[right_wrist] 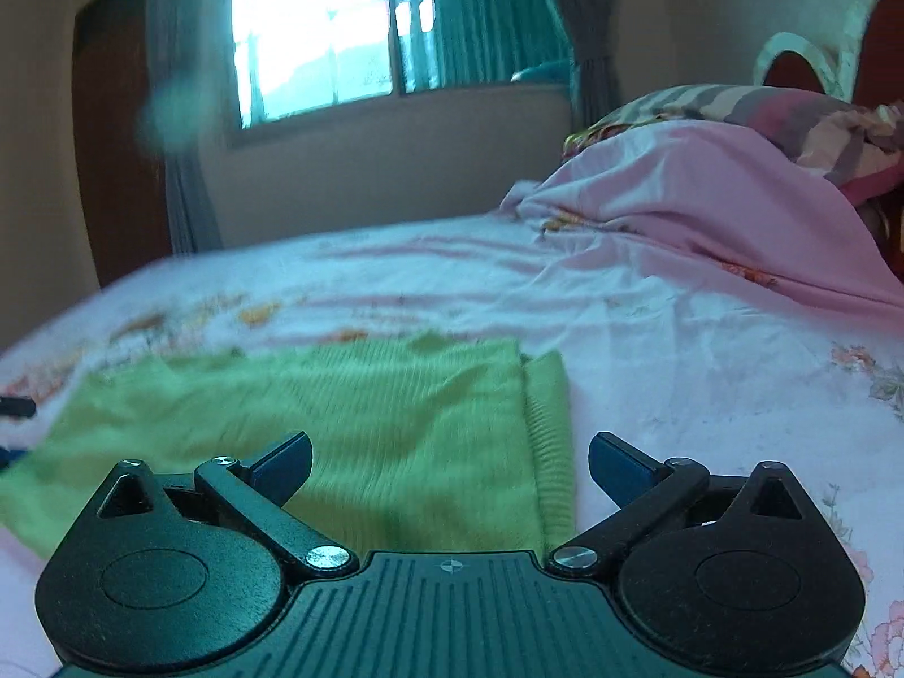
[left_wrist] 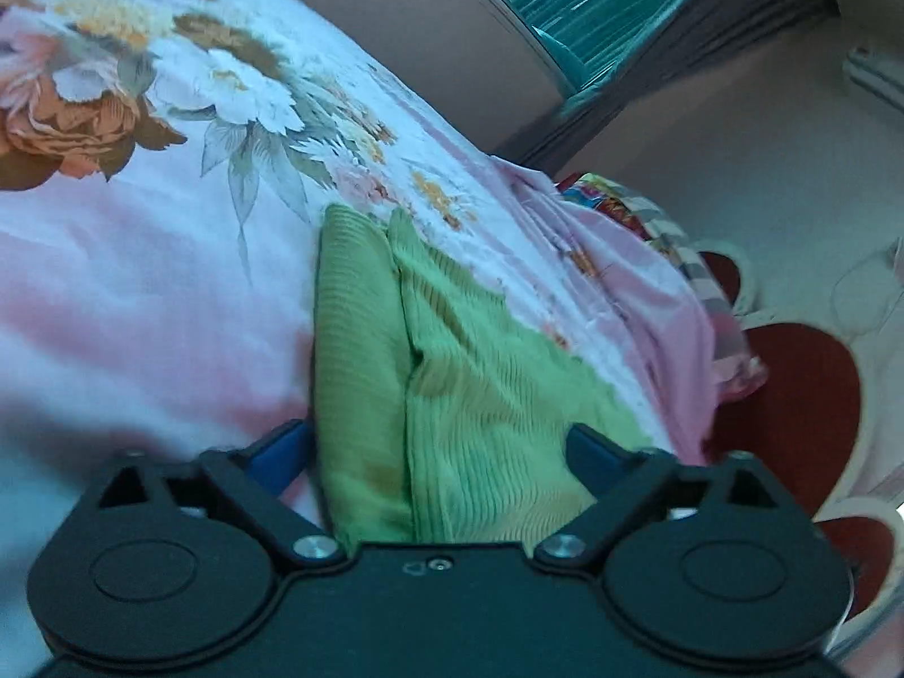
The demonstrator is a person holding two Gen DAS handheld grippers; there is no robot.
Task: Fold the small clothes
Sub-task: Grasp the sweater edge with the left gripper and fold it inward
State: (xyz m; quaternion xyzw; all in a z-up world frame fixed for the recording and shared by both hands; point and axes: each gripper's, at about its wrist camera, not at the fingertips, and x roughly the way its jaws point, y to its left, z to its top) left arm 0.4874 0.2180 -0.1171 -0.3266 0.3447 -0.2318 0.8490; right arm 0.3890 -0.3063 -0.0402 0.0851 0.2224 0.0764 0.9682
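Observation:
A ribbed light-green garment (left_wrist: 463, 373) lies folded on the floral bed sheet (left_wrist: 141, 282), one layer lapped over another. My left gripper (left_wrist: 438, 452) is low over its near end. Its blue fingers (left_wrist: 285, 449) stand wide on either side of the cloth and do not visibly squeeze it. In the right wrist view the same green garment (right_wrist: 339, 412) spreads flat across the sheet (right_wrist: 650, 339), with a folded ribbed edge on its right. My right gripper (right_wrist: 449, 466) hovers open over that right portion, one finger above the cloth and the other beyond its edge.
A pink blanket (right_wrist: 706, 198) is bunched at the head of the bed, with a striped pillow (right_wrist: 734, 107) behind it. A red and white headboard (left_wrist: 791, 395) stands past the blanket. A curtained window (right_wrist: 322, 39) is on the far wall.

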